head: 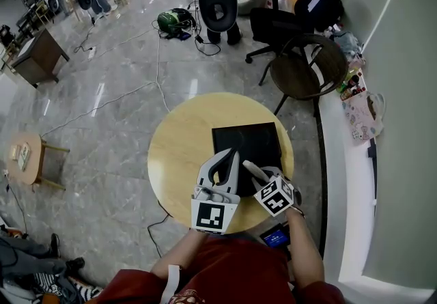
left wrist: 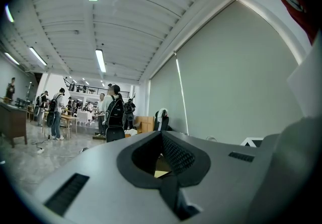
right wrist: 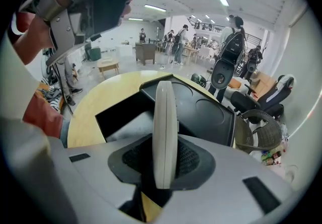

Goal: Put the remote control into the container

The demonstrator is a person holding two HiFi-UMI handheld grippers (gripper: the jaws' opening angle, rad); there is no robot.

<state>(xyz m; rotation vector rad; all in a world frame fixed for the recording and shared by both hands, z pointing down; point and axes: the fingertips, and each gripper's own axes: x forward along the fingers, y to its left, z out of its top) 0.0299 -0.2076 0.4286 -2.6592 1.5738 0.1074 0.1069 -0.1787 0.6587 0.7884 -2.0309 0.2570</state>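
A slim light-grey remote control (head: 253, 171) is clamped edge-on in my right gripper (head: 257, 175), over the near part of the black container (head: 246, 141) on the round wooden table (head: 179, 152). In the right gripper view the remote (right wrist: 165, 127) stands upright between the pads of the right gripper (right wrist: 164, 162), with the container (right wrist: 211, 115) right beyond it. My left gripper (head: 232, 156) hovers just left of the container, jaws together with nothing in them. The left gripper view looks upward past the left gripper (left wrist: 162, 156) at the ceiling and wall.
A round wicker chair (head: 307, 67) and a black office chair (head: 280, 22) stand beyond the table. A white ledge (head: 341, 180) runs along the right. On the floor at left is a small wooden side table (head: 26, 156), with cables nearby. People stand far back.
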